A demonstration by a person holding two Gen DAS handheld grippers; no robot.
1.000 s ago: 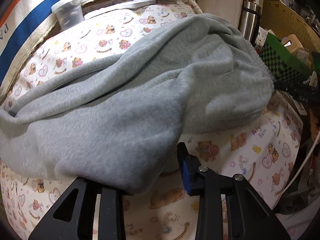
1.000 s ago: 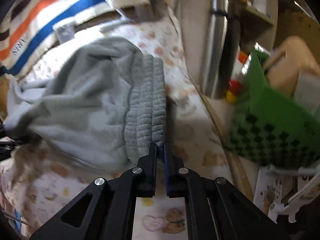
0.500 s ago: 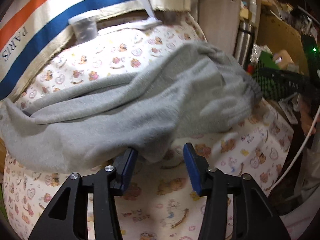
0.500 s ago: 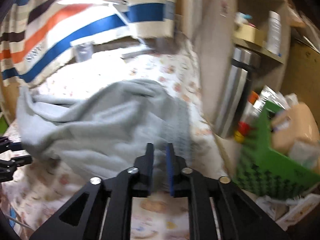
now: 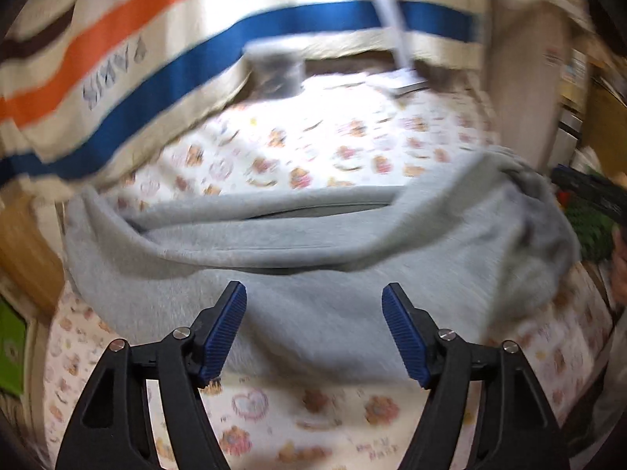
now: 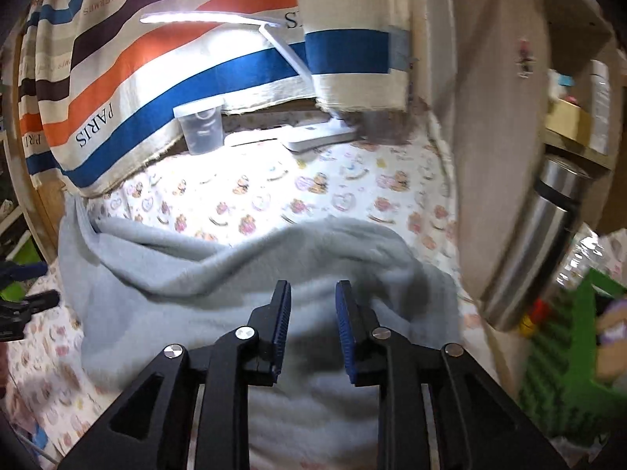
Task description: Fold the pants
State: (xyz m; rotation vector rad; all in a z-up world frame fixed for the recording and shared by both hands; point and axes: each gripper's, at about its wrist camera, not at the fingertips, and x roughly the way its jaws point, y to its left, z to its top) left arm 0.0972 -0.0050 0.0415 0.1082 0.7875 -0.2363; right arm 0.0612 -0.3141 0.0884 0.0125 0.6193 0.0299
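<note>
Grey fleece pants (image 5: pixel 313 258) lie in a folded heap across the bear-print cloth (image 5: pixel 313 149) on the table; they also show in the right wrist view (image 6: pixel 243 274). My left gripper (image 5: pixel 313 305) is open wide and empty, just above the heap's near edge. My right gripper (image 6: pixel 312 297) is open with a narrower gap, empty, above the pants at their right end. The left gripper shows at the left edge of the right wrist view (image 6: pixel 23 290).
A striped cloth (image 6: pixel 156 78) hangs behind the table. A clear plastic cup (image 6: pixel 200 125) and a white desk lamp (image 6: pixel 313 137) stand at the back. A steel flask (image 6: pixel 533 243) and a green crate (image 6: pixel 568 352) are on the right.
Both grippers let go of the pants and opened. Both pulled back and up from the heap, which now lies flatter on the cloth.
</note>
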